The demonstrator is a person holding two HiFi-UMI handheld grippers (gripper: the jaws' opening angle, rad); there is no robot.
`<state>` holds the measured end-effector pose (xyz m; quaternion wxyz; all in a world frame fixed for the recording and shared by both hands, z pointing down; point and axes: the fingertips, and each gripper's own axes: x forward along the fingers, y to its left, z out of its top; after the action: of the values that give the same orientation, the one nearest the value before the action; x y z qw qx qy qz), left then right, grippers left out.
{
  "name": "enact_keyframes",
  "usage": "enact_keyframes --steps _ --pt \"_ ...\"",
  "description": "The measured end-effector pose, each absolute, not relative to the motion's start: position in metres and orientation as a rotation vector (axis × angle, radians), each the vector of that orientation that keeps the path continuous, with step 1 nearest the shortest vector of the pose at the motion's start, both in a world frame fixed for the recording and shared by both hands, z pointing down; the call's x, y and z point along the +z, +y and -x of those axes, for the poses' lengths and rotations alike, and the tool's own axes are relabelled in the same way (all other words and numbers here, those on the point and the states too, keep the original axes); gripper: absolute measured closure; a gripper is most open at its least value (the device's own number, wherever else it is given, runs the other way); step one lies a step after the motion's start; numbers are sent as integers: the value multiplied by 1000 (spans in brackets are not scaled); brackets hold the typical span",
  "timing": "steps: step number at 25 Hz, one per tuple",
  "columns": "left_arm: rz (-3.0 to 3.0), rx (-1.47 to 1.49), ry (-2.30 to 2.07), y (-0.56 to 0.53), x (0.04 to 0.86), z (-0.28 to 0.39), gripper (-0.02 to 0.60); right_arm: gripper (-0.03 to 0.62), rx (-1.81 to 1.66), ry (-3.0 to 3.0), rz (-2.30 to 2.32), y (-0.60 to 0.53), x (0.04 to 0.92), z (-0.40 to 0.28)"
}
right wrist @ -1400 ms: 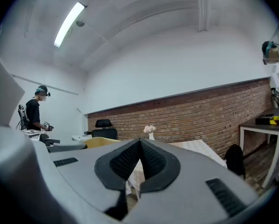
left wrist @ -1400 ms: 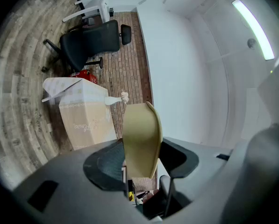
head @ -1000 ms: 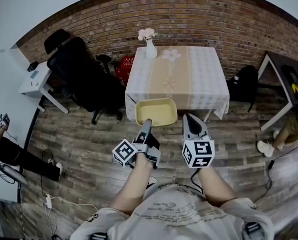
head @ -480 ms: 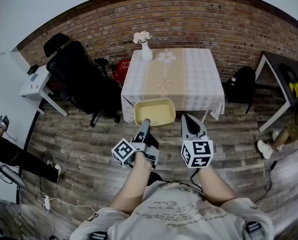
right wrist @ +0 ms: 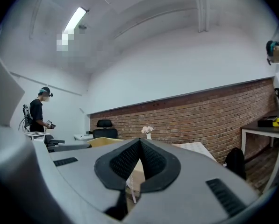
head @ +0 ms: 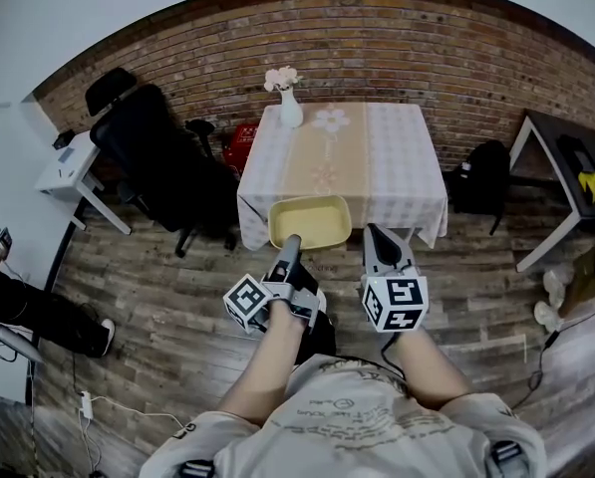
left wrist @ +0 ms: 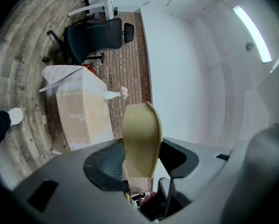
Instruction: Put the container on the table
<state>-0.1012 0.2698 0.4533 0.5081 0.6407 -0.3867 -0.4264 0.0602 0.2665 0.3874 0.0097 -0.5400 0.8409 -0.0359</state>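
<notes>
A shallow yellow container (head: 310, 221) hangs in front of me, just short of the near edge of the table (head: 377, 157), which wears a white and beige cloth. My left gripper (head: 291, 243) is shut on the container's near rim. In the left gripper view the yellow wall (left wrist: 140, 134) stands pinched between the two dark pads. To its right my right gripper (head: 379, 237) is shut and holds nothing; in its own view the pads (right wrist: 130, 160) meet at the tips. A white vase (head: 290, 111) with flowers stands at the table's far left corner.
A black office chair (head: 157, 157) and a red object (head: 245, 137) are left of the table, a black backpack (head: 488, 172) to its right. A dark desk (head: 566, 167) stands at the right, a white desk (head: 68, 162) at the left. A person (right wrist: 39, 111) stands by the left wall.
The table has drawn nearer in the head view, and both grippers and the container have moved toward it. The person at the right edge has mostly left the view.
</notes>
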Motion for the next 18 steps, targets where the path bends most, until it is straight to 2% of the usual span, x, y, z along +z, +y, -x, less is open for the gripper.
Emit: enact_keyframes --steps 18 --pt "-1533 -1056 -916 138 475 125 351 592 -94 2664 1665 145 411 -36"
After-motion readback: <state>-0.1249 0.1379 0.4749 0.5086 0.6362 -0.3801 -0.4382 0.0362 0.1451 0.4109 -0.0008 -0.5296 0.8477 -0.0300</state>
